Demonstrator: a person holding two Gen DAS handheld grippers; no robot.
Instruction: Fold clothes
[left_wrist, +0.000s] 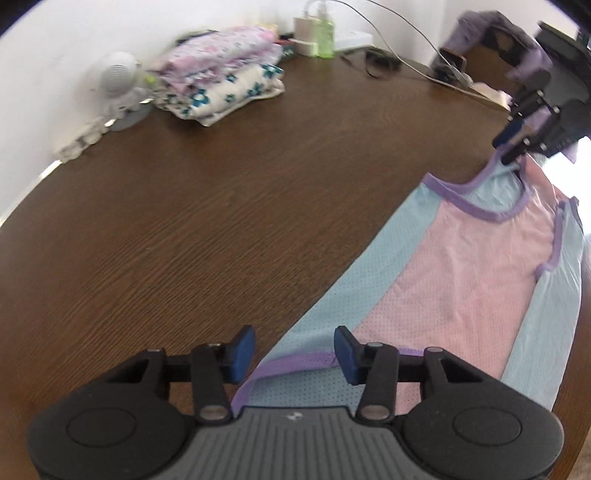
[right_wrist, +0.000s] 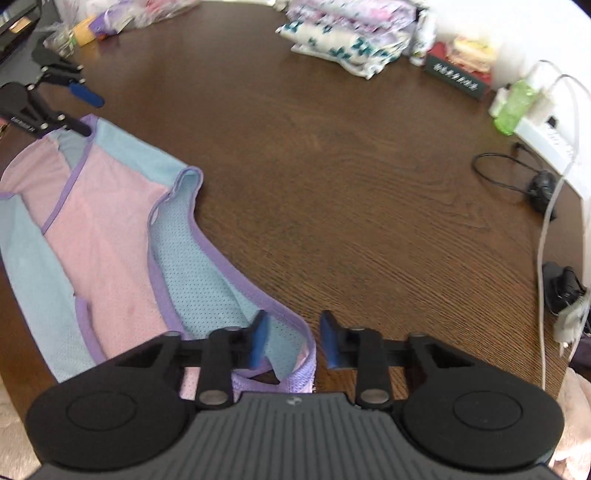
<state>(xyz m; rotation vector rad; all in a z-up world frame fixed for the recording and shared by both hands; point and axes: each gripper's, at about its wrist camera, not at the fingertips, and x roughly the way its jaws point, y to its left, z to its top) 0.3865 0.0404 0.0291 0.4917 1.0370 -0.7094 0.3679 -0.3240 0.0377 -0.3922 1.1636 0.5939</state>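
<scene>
Left wrist view, bottom centre: left gripper (left_wrist: 293, 354) with jaws spread wide, straddling the purple-trimmed hem of a pink and light-blue mesh tank top (left_wrist: 476, 273), nothing pinched between the blue pads. Lying flat from there toward the right edge of the frame, on a dark wooden table (left_wrist: 207, 206). Further off, upper right: right gripper (left_wrist: 517, 142) at the garment's shoulder strap, too blurred at that distance to tell whether parted or closed. Upper left, near the wall: stack of folded floral clothes (left_wrist: 225, 77), with a small white fan (left_wrist: 118, 79) just beside it on its left. Right wrist view, bottom centre: right gripper (right_wrist: 293, 339) parted as well, a purple-edged strap lying between the pads, neither pad pressing it. Spread across the left half of that frame, the same top. Right side: green bottle (right_wrist: 515, 107) and black cables (right_wrist: 517, 181). Top centre: folded stack again.
</scene>
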